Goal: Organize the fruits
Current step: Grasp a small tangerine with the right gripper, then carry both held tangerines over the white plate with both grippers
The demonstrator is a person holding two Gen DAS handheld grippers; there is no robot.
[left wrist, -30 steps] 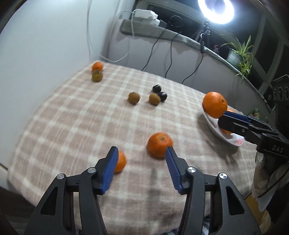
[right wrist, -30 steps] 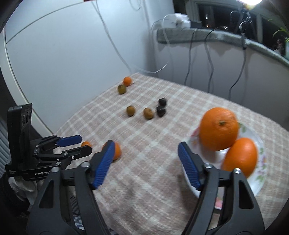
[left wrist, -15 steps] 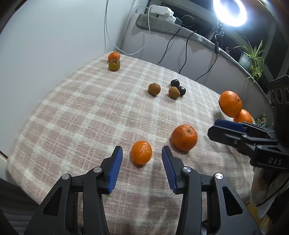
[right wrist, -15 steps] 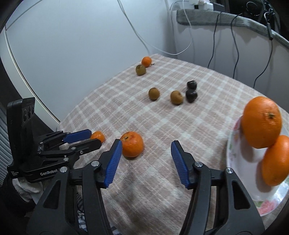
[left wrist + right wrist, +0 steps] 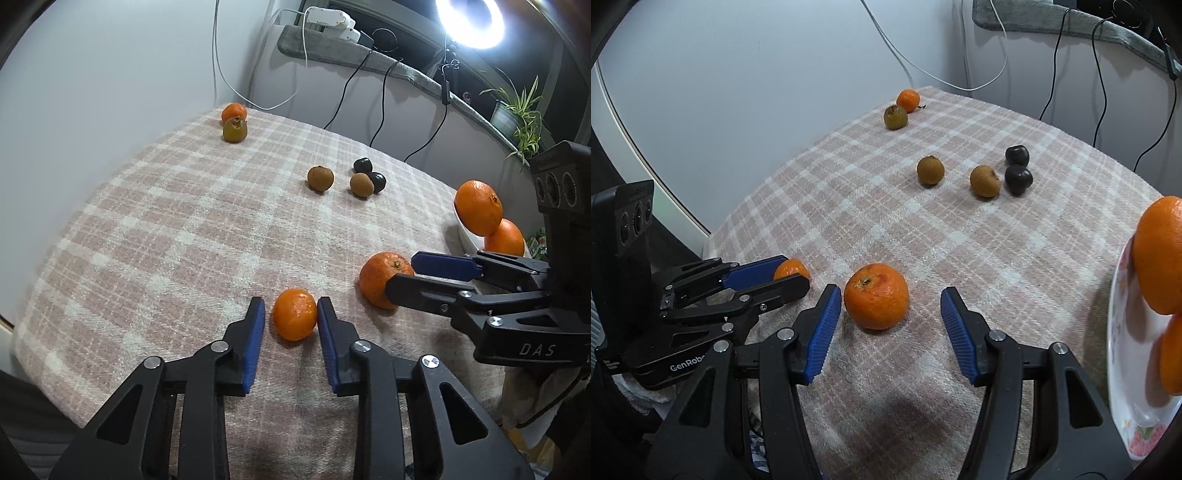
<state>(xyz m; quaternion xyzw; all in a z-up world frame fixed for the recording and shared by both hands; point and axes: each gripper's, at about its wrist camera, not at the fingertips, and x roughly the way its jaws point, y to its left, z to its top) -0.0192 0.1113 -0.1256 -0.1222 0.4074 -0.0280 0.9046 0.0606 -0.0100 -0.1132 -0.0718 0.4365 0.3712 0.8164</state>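
My left gripper [image 5: 290, 310] has closed around a small mandarin [image 5: 294, 314] on the checked cloth; its right pad touches the fruit, a thin gap shows at the left pad. It also shows in the right wrist view [image 5: 790, 269]. My right gripper [image 5: 891, 301] is open around a larger mandarin [image 5: 876, 295], which sits close to its left pad; in the left wrist view that mandarin [image 5: 380, 273] lies behind the right gripper's fingers. A white plate [image 5: 1123, 325] at the right holds two big oranges [image 5: 478, 208].
Two brown kiwis [image 5: 320, 178] and two dark plums [image 5: 376, 181] lie mid-table. A small mandarin [image 5: 233, 112] and a greenish fruit [image 5: 234, 130] sit at the far left corner by the wall. Cables hang behind. The table edge is near below both grippers.
Both grippers moved forward and lower. The left one narrowed around the small mandarin. The right one swung left from the plate to straddle the larger mandarin.
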